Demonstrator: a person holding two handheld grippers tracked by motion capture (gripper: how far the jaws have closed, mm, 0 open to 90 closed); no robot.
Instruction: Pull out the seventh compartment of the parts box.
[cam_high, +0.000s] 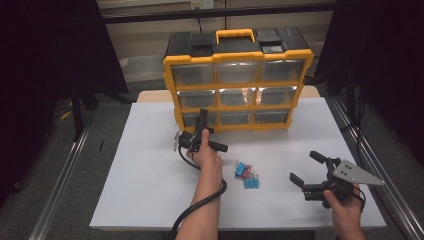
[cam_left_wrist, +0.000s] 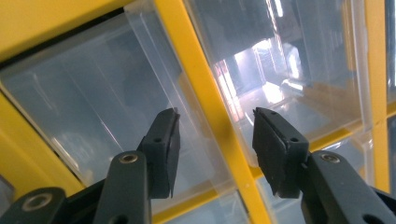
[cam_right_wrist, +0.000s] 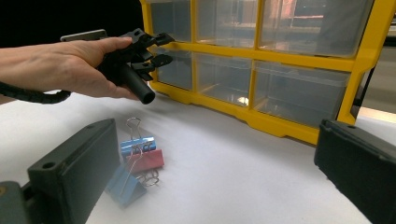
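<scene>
High view showed my left gripper (cam_high: 200, 121) up against the lower left drawer (cam_high: 196, 119) of the yellow organizer (cam_high: 238, 85), its jaws half spread with nothing pinched between them. In the left gripper view the jaws straddled a yellow divider (cam_left_wrist: 205, 107) between clear drawer fronts, pads not touching plastic. I judged I was lining up to pull that drawer open; the next move called for shifting onto the drawer's lip and pinching it before drawing back. The drawer looked clear, glossy and empty, sitting flush in its slot. My right gripper (cam_high: 306, 170) rested wide open near the table's (cam_high: 150, 170) right edge, beside the binder clips (cam_high: 247, 175).
</scene>
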